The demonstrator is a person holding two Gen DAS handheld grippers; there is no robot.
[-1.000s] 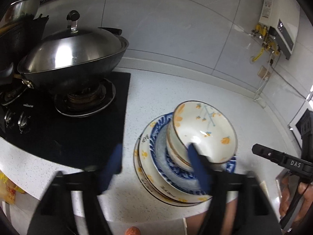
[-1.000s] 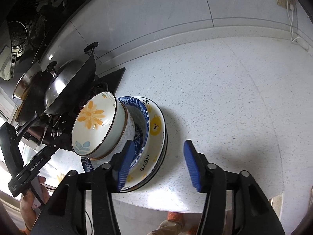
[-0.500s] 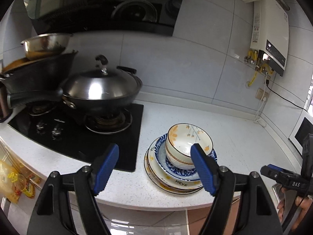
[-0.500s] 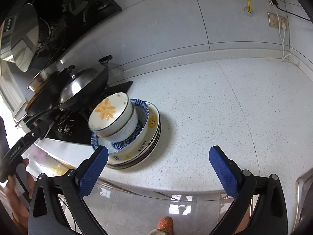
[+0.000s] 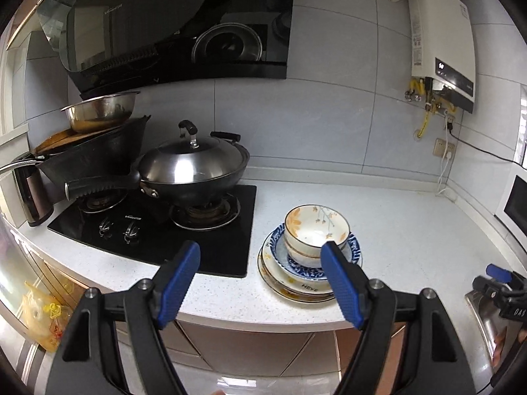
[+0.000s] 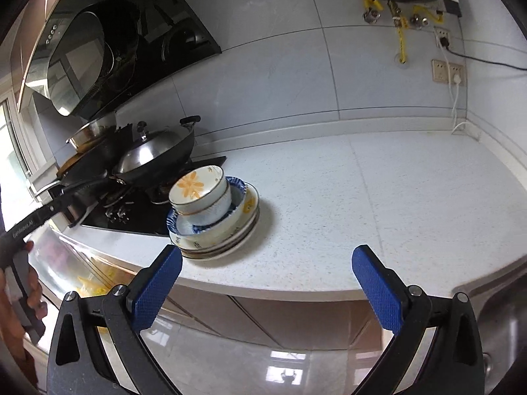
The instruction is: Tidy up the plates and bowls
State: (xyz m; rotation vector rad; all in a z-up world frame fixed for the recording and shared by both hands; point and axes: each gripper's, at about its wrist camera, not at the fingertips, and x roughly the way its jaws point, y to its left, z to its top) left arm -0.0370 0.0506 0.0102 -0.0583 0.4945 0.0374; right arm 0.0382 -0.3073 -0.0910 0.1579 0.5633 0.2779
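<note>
White speckled stone countertop [image 5: 411, 230] carries a stack of patterned ceramic plates [image 5: 296, 283] topped by two nested flower-painted bowls [image 5: 314, 230], just beside the black glass hob [image 5: 184, 237]. Left gripper [image 5: 260, 283] and right gripper [image 6: 266, 289] both gape wide, empty, apparently well short of the stack.

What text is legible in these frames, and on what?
"HEYE": rim of the cream flower-print plate.
"DAS": black right gripper body.
"GenRobot.AI": black left gripper handle.
Black range hood logo, glass hob logo, white water heater labels: too small.
</note>
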